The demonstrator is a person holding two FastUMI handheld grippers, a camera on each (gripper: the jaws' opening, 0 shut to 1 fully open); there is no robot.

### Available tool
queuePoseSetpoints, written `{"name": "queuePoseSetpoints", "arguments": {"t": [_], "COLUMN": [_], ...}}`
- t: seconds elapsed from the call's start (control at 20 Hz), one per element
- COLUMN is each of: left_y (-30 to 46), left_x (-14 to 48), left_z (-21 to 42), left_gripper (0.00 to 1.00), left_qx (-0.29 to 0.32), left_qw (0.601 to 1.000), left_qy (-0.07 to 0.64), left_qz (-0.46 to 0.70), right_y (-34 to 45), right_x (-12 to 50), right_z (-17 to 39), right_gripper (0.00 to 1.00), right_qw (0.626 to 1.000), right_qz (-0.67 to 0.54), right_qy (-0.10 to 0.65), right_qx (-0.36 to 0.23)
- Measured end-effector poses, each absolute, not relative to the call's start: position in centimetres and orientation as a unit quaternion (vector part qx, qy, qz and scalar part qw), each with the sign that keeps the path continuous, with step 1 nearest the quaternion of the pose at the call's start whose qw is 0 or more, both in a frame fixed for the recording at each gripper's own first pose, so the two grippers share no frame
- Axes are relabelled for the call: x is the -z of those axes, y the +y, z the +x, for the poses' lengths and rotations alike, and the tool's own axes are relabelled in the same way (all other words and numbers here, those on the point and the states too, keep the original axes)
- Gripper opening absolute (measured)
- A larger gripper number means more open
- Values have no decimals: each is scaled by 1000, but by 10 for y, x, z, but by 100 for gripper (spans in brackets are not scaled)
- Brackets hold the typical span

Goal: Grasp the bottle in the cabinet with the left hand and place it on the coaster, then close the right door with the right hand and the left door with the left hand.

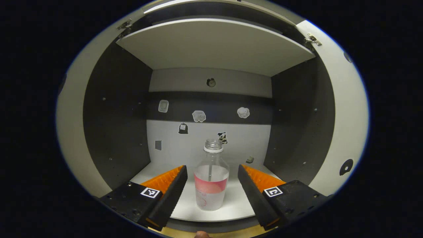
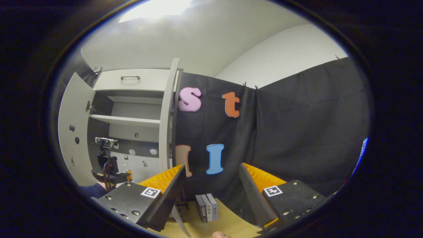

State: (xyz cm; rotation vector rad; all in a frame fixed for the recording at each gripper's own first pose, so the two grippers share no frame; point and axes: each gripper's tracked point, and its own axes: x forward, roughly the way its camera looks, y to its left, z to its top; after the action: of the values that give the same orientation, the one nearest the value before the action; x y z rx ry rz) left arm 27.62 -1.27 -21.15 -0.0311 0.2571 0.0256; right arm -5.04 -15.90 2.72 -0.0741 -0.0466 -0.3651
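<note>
Cabinet (image 1: 211, 49): bottle (image 1: 211, 185) between open tongs (image 1: 212, 175)

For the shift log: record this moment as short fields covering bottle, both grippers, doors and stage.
bottle: clear bottle, uncapped, upright on the cabinet's lower shelf
left gripper: left gripper open, fingers either side of the bottle, not touching it
right gripper: right gripper open, holding nothing, facing the booth wall
doors: left door and right door both open
other: books standing on the tabletop
stage: bottle not yet grasped
</note>
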Motion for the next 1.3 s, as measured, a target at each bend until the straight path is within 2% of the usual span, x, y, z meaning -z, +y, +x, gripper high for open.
{"name": "queuePoseSetpoints", "arguments": {"t": [0.35,0.45,0.5,0.7,0.8,1.0,1.3], "left_y": [-9,-6,-6,-10,-14,-35,-47], "left_x": [231,232,233,227,213,186,196], "left_z": [301,303,301,284,267,201,96], "left_gripper": [98,84,80,79,79,80,78], "left_qx": [-27,-31,-32,-17,6,91,193], "left_qw": [990,990,989,988,990,989,971], "left_qy": [138,140,146,152,137,113,128], "left_qz": [7,7,6,-13,-17,-30,-50], "right_y": [-172,-176,-177,-180,-178,-169,-156], "right_x": [-21,-21,-22,-24,-24,-30,-36], "right_z": [-55,-59,-62,-72,-74,-74,-65], "right_gripper": [98,98,98,97,97,98,98], "right_qw": [980,979,979,979,980,985,990], "right_qz": [-40,-35,-33,-27,-19,-6,6], "right_qy": [-18,-20,-22,-25,-23,-32,-39], "right_qx": [195,200,202,202,195,170,133]}}
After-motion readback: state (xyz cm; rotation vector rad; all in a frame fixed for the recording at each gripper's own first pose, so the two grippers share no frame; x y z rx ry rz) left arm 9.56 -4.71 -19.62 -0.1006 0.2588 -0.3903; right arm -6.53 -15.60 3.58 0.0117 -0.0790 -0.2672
